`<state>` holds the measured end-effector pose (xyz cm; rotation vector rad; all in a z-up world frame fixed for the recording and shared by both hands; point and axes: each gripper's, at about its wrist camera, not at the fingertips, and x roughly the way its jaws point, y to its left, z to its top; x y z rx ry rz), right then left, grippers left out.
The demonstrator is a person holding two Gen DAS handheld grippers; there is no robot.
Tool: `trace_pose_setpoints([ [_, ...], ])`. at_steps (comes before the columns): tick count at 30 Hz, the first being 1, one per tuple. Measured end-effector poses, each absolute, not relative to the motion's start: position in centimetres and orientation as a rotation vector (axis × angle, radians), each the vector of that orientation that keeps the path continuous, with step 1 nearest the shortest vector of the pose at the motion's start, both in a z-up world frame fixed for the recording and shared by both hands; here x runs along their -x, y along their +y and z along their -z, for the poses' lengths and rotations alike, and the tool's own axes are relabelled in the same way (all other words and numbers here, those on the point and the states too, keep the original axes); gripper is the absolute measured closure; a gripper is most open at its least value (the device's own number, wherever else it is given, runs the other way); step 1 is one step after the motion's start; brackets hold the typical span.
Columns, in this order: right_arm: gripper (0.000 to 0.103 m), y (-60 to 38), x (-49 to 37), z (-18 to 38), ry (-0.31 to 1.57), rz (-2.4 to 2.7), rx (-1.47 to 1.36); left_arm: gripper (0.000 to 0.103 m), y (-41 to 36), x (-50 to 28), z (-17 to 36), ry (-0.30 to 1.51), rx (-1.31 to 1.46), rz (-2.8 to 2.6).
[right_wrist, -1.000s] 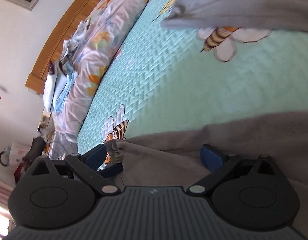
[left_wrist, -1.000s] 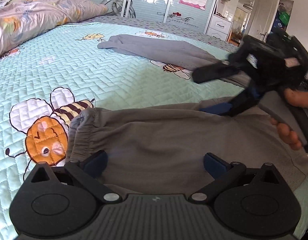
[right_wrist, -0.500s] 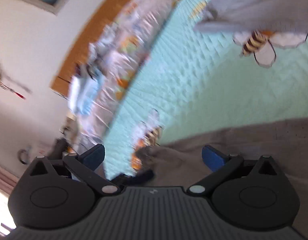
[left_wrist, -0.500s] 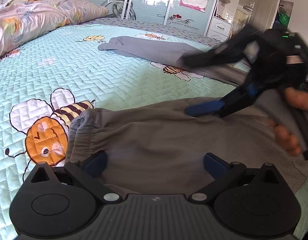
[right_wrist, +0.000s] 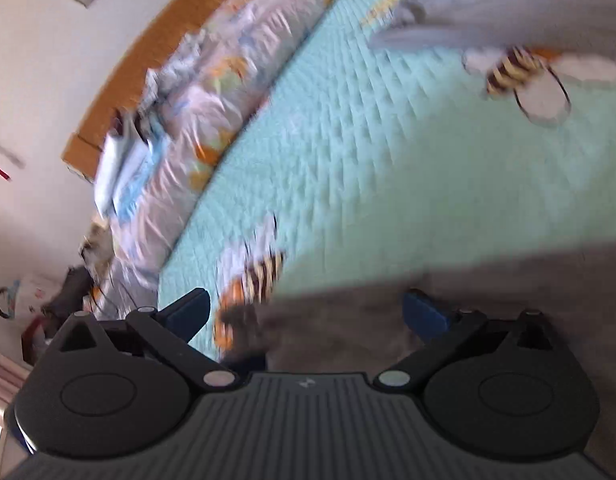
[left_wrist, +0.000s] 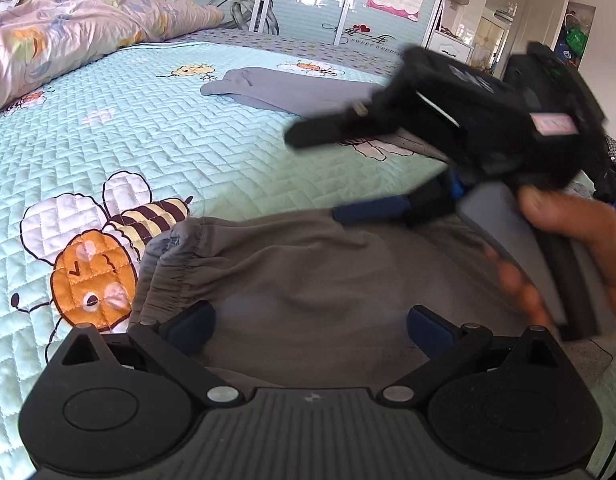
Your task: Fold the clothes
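the grey-brown trousers lay flat on the bed directly in front of you, a soft matte knit with a gathered elastic waistband bunched into fine ridges at the left end, beside the embroidered bee. your left gripper sat low over the cloth with its jaws spread wide, the blue pads standing well apart on either side of the fabric and closed on nothing. your right gripper, seen from the left wrist camera, was tilted over the far edge of the trousers, blurred, with its jaws also wide open: one black finger reached out over the quilt and the blue-tipped one lay at the fabric's far edge; whether it touched the cloth could not be told. your right hand was wrapped around its grey handle. the right wrist view was smeared, but it showed the same open right gripper with nothing between the pads and the trouser edge beneath. a second garment, lighter blue-grey and smooth, lay long and flat further up the bed, well apart from the first. the surface was a mint-green quilted bedspread stitched in a herringbone pattern, with cartoon bees. a glossy floral duvet was heaped toward the wooden headboard. beyond the bed stood pale blue wardrobe doors carrying red-bordered posters, and white shelving to the right.
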<state>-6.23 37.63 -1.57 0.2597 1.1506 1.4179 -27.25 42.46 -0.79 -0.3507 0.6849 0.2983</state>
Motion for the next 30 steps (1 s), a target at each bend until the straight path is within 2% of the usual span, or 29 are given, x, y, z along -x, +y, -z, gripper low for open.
trace_pose_setpoints([
  [4,0.001,36.6,4.7,0.4,1.085,-1.345,-0.399,0.001,43.0,27.1,0.3,0.703,0.388,-0.295],
  [9,0.000,28.5,5.5,-0.6,1.031,-1.385,-0.567,0.001,43.1,26.7,-2.4,0.647,0.468,-0.273],
  [13,0.000,20.6,7.0,0.1,0.864,-1.238,-0.535,0.001,41.4,23.2,-3.7,0.670,0.367,-0.217],
  [17,0.000,15.5,7.8,1.0,0.723,-1.107,-0.461,0.001,41.2,19.1,-1.4,0.787,0.259,-0.330],
  [19,0.000,14.4,7.0,2.5,0.722,-1.123,-0.520,0.001,41.1,17.7,0.2,0.842,0.198,-0.411],
  [23,0.000,12.9,5.5,4.2,0.715,-1.183,-0.680,0.000,40.9,18.3,0.1,0.810,0.171,-0.440],
  [30,0.000,12.9,5.2,4.3,0.707,-1.205,-0.703,0.000,44.4,19.7,0.0,0.797,0.156,-0.554],
])
